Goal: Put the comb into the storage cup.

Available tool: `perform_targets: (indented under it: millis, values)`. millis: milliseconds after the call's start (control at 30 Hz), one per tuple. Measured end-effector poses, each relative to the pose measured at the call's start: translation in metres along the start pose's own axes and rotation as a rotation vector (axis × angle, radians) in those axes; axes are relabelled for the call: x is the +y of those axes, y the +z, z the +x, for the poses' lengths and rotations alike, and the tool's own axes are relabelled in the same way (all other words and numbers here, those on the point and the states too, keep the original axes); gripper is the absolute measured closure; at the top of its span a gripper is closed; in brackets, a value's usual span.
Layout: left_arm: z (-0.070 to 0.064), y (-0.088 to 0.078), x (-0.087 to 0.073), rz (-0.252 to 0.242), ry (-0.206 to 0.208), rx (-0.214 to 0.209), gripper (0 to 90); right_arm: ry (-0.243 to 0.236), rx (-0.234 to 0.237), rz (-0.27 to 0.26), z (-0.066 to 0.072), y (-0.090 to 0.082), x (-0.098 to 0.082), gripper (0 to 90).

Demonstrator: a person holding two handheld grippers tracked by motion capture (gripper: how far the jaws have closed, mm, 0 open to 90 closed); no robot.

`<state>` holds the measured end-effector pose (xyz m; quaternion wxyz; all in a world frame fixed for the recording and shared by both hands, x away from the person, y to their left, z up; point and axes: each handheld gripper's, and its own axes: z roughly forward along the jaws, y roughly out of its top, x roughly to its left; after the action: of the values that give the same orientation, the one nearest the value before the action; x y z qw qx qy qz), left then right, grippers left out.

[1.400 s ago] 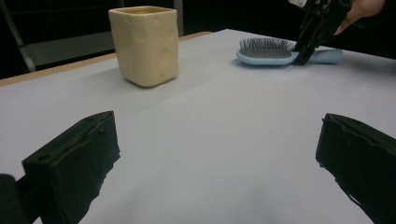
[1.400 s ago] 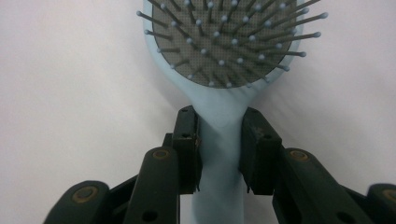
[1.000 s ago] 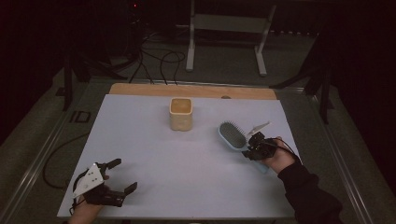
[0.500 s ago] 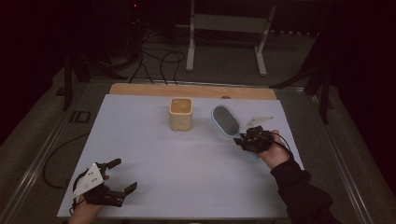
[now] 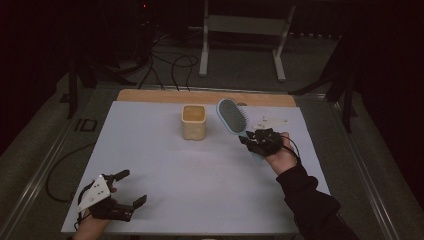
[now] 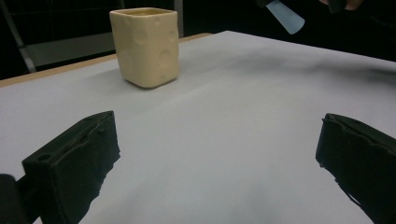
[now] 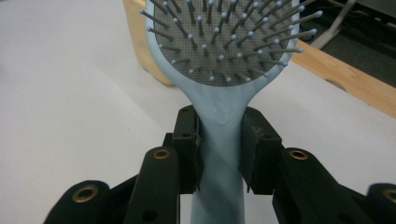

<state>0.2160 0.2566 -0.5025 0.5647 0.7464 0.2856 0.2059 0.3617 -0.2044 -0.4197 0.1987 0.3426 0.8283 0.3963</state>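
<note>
Hairbrush (image 5: 231, 115), clamped by its handle in the right gripper (image 5: 256, 140), hangs above the table at two o'clock of the cup (image 5: 194, 121), likely bound there, while the left gripper (image 5: 117, 195) idles with jaws spread wide.

- hairbrush (image 7: 219, 93): pale blue frame, grey pad (bristles tipped pale blue)
- cup (image 5: 194, 121): cream yellow, dimpled with round spots
- table cover (image 5: 200, 170): plain white
- gripper jaws: black
</note>
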Motion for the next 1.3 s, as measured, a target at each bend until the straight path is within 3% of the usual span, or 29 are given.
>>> perform_targets:
  millis: [567, 1167, 1300]
  values:
    - [0.0, 0.0, 0.0, -0.003, -0.004, 0.0, 0.0, 0.007, 0.025, -0.088, 0.006, 0.017, 0.036, 70.4]
    - [0.0, 0.0, -0.001, -0.002, -0.004, -0.002, 0.0, 0.027, 0.064, -0.146, 0.011, 0.042, 0.066, 70.4]
    - [0.0, -0.001, 0.0, -0.001, -0.002, -0.001, 0.0, 0.012, 0.066, -0.16, 0.016, 0.047, 0.075, 70.4]
